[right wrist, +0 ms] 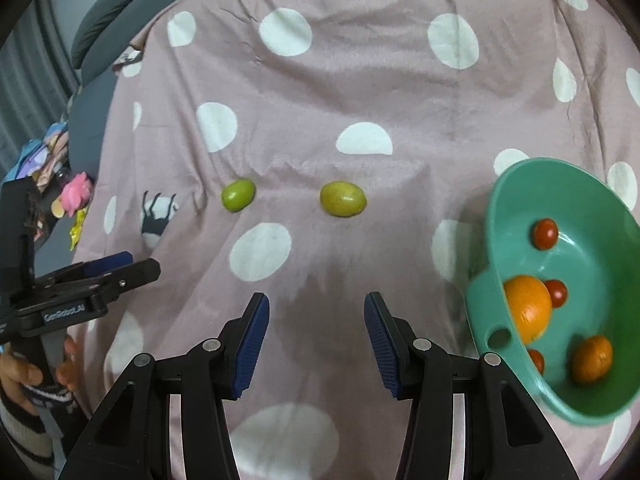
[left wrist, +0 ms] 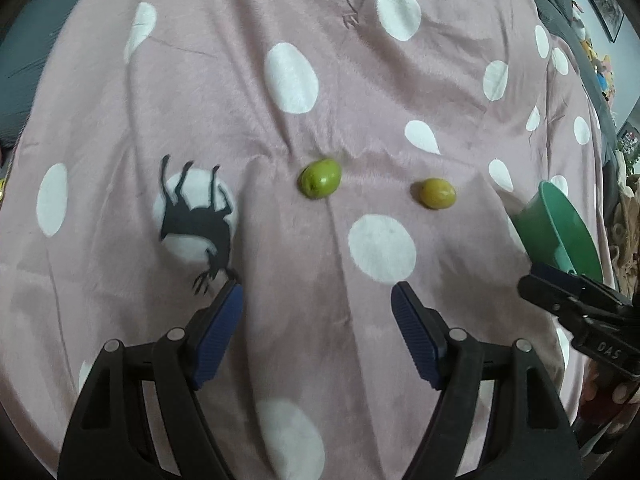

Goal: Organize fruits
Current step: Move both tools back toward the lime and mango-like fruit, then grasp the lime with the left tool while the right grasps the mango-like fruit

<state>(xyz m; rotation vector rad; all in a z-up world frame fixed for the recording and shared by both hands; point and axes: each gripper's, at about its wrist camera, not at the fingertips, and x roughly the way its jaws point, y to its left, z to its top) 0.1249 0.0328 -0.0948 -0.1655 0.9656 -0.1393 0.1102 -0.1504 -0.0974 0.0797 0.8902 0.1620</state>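
Two small green fruits lie on the pink dotted blanket: a greener one (left wrist: 320,178) (right wrist: 238,195) to the left and a yellower one (left wrist: 437,193) (right wrist: 343,199) to the right. A green bowl (right wrist: 496,216) (left wrist: 560,220) at the right holds an orange (right wrist: 528,306), a smaller orange fruit (right wrist: 592,358) and three small red tomatoes (right wrist: 545,233). My left gripper (left wrist: 318,294) is open and empty, short of the greener fruit. My right gripper (right wrist: 316,304) is open and empty, short of the yellower fruit, left of the bowl.
The pink blanket (left wrist: 320,92) with white dots and black deer prints covers the bed. Grey bedding (right wrist: 120,8) lies at the far left. Toys and clutter (right wrist: 72,196) sit off the blanket's left edge. The left gripper also shows in the right wrist view (right wrist: 120,266).
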